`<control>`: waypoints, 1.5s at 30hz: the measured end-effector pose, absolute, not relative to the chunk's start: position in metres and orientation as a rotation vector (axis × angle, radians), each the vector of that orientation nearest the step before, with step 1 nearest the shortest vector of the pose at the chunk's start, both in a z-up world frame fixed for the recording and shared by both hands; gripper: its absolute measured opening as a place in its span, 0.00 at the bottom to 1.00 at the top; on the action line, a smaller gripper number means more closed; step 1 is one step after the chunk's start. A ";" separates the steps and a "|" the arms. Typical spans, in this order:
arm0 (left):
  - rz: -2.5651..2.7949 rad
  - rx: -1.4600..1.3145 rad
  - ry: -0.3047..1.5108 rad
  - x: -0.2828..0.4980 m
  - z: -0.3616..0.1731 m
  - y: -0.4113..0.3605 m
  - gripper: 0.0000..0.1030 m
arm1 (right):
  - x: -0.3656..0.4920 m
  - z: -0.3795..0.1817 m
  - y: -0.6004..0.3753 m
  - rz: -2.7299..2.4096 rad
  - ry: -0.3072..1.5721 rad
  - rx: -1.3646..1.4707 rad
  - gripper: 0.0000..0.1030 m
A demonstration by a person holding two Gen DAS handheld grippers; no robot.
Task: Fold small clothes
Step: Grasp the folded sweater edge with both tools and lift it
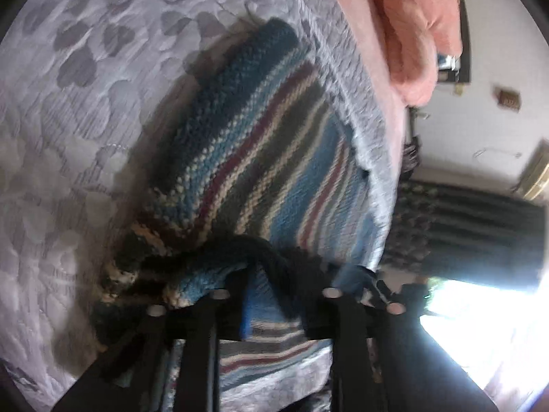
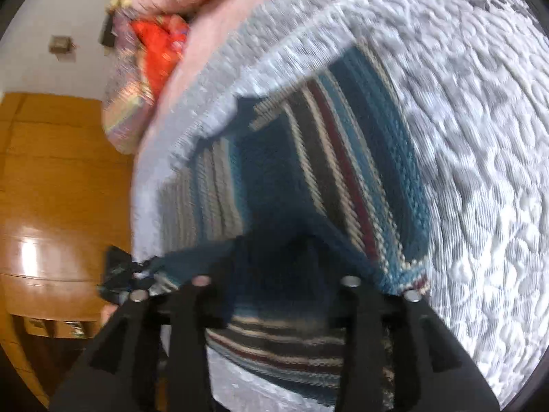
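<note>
Both your left gripper and right gripper pinch the striped knit garment mid-fold over the quilted bedspread; next, lay it flat ahead.

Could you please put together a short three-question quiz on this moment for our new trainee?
1. True or false: the striped knit garment lies on a bare wooden floor.
2. Which colour is absent from the garment's stripes? A) teal B) maroon C) cream D) bright yellow
3. What sits between the fingers of the left gripper and of the right gripper?

Key
1. False: it lies on a pale quilted bedspread.
2. D.
3. In each view, an edge of the knit garment bunches between the fingers; blur hides whether the jaws are pinching it.
</note>
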State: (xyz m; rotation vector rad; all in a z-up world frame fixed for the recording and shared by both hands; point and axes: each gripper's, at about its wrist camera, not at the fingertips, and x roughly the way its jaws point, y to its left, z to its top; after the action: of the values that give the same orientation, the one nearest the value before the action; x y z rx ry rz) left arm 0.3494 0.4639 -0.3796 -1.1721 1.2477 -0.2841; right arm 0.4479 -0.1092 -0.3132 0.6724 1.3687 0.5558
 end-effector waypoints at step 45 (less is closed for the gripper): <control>-0.446 -0.390 0.981 0.328 -0.259 0.414 0.08 | 0.394 -0.243 -0.101 0.613 1.100 0.122 0.07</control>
State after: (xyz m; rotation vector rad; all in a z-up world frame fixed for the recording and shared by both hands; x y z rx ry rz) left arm 0.3282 0.4136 -0.2592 -0.3900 0.9806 -0.4459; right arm 0.3944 -0.1010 -0.2432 0.1225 1.1000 0.6135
